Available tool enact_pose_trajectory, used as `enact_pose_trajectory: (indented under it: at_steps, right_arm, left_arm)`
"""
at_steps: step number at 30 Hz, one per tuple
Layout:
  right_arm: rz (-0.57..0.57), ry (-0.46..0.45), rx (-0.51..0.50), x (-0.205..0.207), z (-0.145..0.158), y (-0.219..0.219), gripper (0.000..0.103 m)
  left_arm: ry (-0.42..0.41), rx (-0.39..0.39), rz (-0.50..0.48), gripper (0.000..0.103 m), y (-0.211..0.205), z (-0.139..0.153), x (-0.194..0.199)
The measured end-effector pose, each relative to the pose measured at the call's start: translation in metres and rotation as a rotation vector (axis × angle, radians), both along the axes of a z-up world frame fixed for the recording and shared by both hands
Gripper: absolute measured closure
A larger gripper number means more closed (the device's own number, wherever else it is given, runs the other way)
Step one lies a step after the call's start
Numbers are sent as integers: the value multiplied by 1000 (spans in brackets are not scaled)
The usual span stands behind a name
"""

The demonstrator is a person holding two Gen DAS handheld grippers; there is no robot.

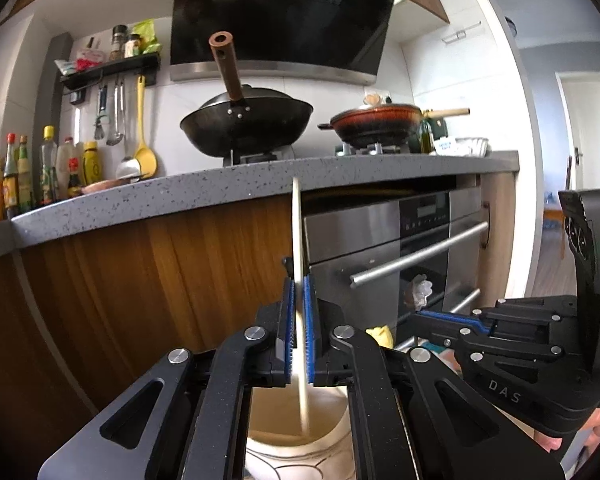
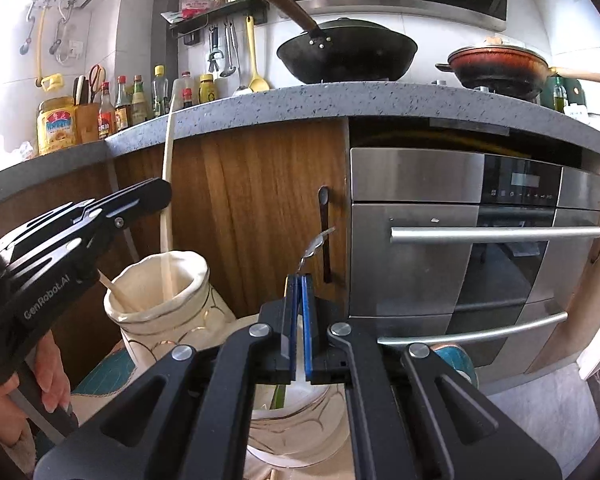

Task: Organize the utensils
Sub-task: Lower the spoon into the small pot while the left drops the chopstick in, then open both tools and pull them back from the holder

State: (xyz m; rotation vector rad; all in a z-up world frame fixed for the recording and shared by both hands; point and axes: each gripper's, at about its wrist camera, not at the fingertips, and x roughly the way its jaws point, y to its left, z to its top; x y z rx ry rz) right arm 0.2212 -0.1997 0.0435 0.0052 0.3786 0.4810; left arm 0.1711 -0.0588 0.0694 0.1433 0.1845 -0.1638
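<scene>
My left gripper [image 1: 299, 280] is shut on a long pale wooden utensil [image 1: 296, 232], held upright with its lower end inside a cream ceramic jar [image 1: 296, 444]. In the right wrist view the same utensil [image 2: 167, 184] stands in the jar [image 2: 160, 304] under the left gripper [image 2: 156, 196], beside another wooden stick [image 2: 114, 286]. My right gripper [image 2: 299, 280] is shut on a thin metal utensil [image 2: 314, 246] that sticks up from its tips, above a second cream vessel [image 2: 300, 432]. The right gripper [image 1: 424, 314] also shows at the right of the left wrist view.
A grey stone counter [image 2: 340, 100] runs above wooden cabinet fronts [image 2: 260, 200] and a steel oven [image 2: 480, 240]. A black wok [image 2: 346, 54] and a red pan [image 2: 500, 66] sit on the stove. Sauce bottles [image 2: 132, 102] and hanging tools [image 2: 236, 52] line the back wall.
</scene>
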Motion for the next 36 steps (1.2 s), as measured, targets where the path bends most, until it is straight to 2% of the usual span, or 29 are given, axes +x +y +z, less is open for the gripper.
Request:
enact_pose_trajectory:
  at_steps: [2, 11, 13, 14, 16, 18, 20, 21, 23, 27, 32, 36]
  right_arm:
    - [2, -1, -2, -1, 0, 1, 101]
    - [3, 13, 22, 1, 0, -4, 97]
    - [-3, 11, 39, 0, 2, -7, 82]
    - [-4, 8, 54, -3, 4, -9, 70]
    - [-4, -1, 70, -10, 7, -11, 63]
    - [-11, -10, 83, -16, 11, -15, 43]
    - [-18, -21, 105, -26, 16, -20, 34]
    - [-19, -25, 111, -30, 18, -22, 31]
    - [-23, -35, 119, -38, 22, -25, 24]
    - [-37, -52, 133, -58, 26, -34, 11]
    - [-42, -43, 132, -78, 25, -41, 5]
    - [-36, -20, 127, -92, 17, -44, 5]
  left_arm:
    - [5, -5, 2, 73, 1, 1, 1]
    - [-23, -9, 24, 68, 5, 14, -3]
    - [-31, -19, 32, 61, 8, 18, -6]
    - [-32, -22, 35, 58, 9, 20, -7]
    - [-37, -33, 42, 54, 13, 23, -13]
    - [-40, -42, 48, 49, 17, 26, -19]
    - [-42, -51, 56, 44, 22, 28, -27]
    - [-42, -54, 59, 43, 24, 28, -32]
    - [-46, -54, 71, 33, 28, 29, -42]
    - [-58, -67, 84, 25, 39, 29, -65]
    - [-61, -97, 102, 14, 52, 22, -92]
    - [-22, -98, 116, 11, 58, 9, -107]
